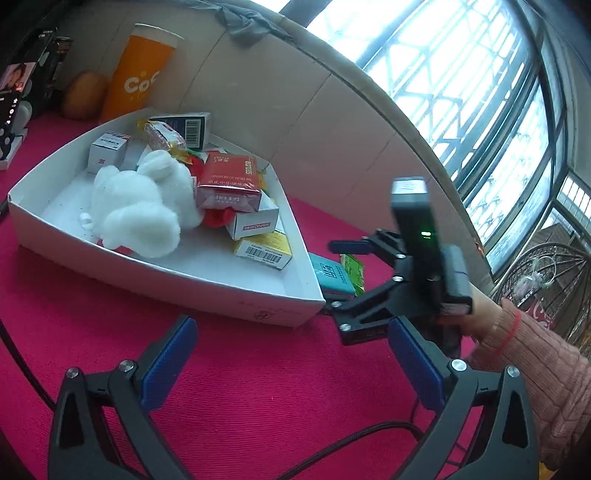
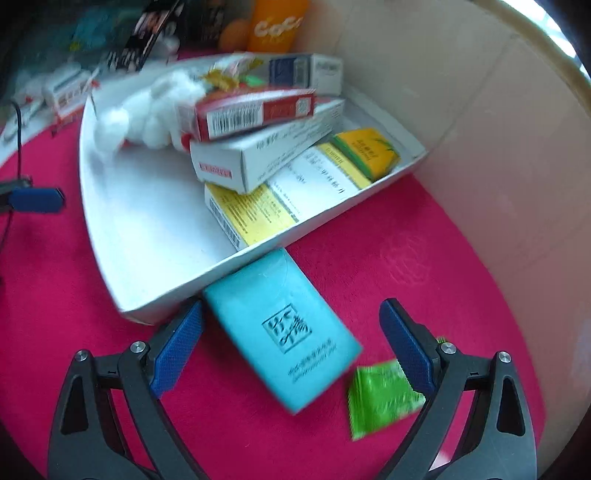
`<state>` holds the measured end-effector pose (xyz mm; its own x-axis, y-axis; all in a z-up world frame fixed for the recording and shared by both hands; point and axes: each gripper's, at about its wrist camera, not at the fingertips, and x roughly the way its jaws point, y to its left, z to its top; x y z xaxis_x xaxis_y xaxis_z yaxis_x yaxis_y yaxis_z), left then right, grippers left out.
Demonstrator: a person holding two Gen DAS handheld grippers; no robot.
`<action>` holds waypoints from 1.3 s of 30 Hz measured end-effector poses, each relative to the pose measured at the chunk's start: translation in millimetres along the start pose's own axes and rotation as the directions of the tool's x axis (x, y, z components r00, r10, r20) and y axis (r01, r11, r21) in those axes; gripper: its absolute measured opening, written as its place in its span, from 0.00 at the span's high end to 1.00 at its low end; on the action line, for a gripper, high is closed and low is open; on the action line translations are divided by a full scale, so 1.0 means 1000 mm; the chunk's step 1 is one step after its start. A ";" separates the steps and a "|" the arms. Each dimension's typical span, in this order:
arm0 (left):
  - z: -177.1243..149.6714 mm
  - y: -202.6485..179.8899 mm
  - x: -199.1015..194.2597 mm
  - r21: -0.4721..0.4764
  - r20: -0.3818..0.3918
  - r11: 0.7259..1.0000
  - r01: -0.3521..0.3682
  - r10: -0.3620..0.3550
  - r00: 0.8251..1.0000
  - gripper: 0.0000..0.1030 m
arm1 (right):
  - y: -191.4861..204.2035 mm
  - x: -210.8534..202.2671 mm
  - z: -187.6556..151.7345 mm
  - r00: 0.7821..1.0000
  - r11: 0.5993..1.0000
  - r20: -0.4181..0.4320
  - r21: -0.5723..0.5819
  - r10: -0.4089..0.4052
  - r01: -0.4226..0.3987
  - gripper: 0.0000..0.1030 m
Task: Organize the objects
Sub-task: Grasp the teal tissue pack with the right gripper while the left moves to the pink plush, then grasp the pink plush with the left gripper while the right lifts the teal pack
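A white cardboard tray [image 1: 184, 275] [image 2: 110, 229] on the pink cloth holds a white plush rabbit [image 1: 147, 206] [image 2: 144, 110], a red box [image 1: 231, 182] [image 2: 255, 110] and several other small boxes. A teal tissue pack [image 2: 284, 332] [image 1: 330, 277] lies on the cloth against the tray's near wall. A green sachet [image 2: 380, 398] [image 1: 352, 267] lies beside it. My right gripper [image 2: 291, 347] [image 1: 340, 275] hangs open over the teal pack, its pads apart from it. My left gripper [image 1: 291, 358] is open over bare cloth with nothing between its fingers; one blue fingertip [image 2: 35, 199] shows in the right wrist view.
An orange paper cup [image 1: 142, 72] [image 2: 277, 24] and an orange fruit [image 1: 83, 96] stand behind the tray by the beige wall. A phone and dark boxes [image 1: 22, 85] sit at the far left. A black cable [image 1: 347, 439] crosses the cloth near me. A person's pink sleeve [image 1: 546, 373] holds the right gripper.
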<state>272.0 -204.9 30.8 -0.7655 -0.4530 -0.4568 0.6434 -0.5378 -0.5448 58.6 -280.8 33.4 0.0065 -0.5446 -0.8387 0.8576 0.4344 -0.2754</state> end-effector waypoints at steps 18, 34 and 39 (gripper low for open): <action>0.003 -0.083 0.027 0.341 -0.066 0.940 -0.009 0.034 0.997 0.00 | 0.011 -0.113 -0.182 0.997 0.871 0.074 0.491 -0.015 -0.023 0.52; 0.009 -0.206 0.208 0.513 -0.295 0.858 0.015 0.160 0.942 0.00 | -0.033 -0.131 -0.250 0.982 0.669 0.006 0.733 -0.189 0.125 0.44; -0.009 -0.211 0.229 0.555 -0.321 0.832 -0.014 0.230 0.919 0.15 | -0.032 -0.126 -0.247 0.983 0.660 0.009 0.742 -0.185 0.117 0.44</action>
<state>-38.7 -189.0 34.6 -0.5556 -0.3112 -0.7710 0.5464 -0.8356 -0.0564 -97.0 -49.1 32.1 -0.1473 -0.6223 -0.7688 0.9485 -0.3092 0.0685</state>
